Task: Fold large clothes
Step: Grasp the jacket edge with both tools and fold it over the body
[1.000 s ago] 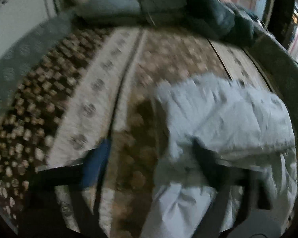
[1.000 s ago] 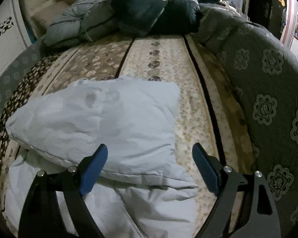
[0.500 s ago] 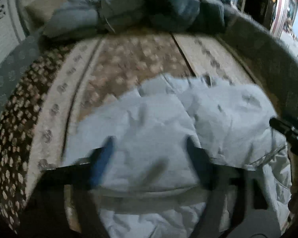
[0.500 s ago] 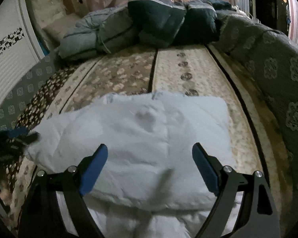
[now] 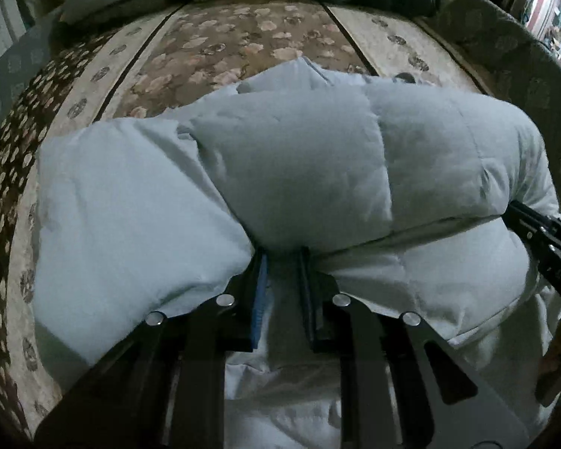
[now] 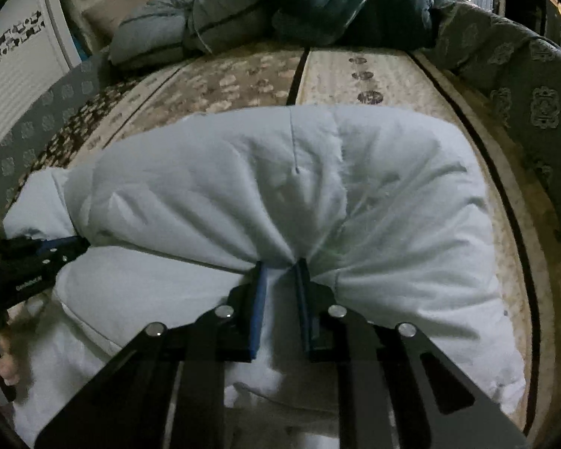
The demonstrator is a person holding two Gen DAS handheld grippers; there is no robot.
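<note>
A pale blue-white padded jacket (image 5: 318, 157) lies folded on a patterned bed cover (image 5: 243, 37). It also fills the right wrist view (image 6: 318, 187). My left gripper (image 5: 282, 262) is shut on the near edge of the jacket's upper folded layer. My right gripper (image 6: 280, 267) is shut on the same padded edge, and the fabric bunches into its jaws. The right gripper's body shows at the right edge of the left wrist view (image 5: 542, 235). The left gripper's body shows at the left of the right wrist view (image 6: 30, 265).
Dark blue and grey quilted garments (image 6: 280, 11) are piled at the far end of the bed. A grey patterned padded side (image 6: 523, 86) runs along the right. A white panel (image 6: 15, 63) stands at the left.
Both grippers moved forward onto the jacket's near folded edge and closed on it. One second ago both were open, and the left gripper was off to the jacket's left.
</note>
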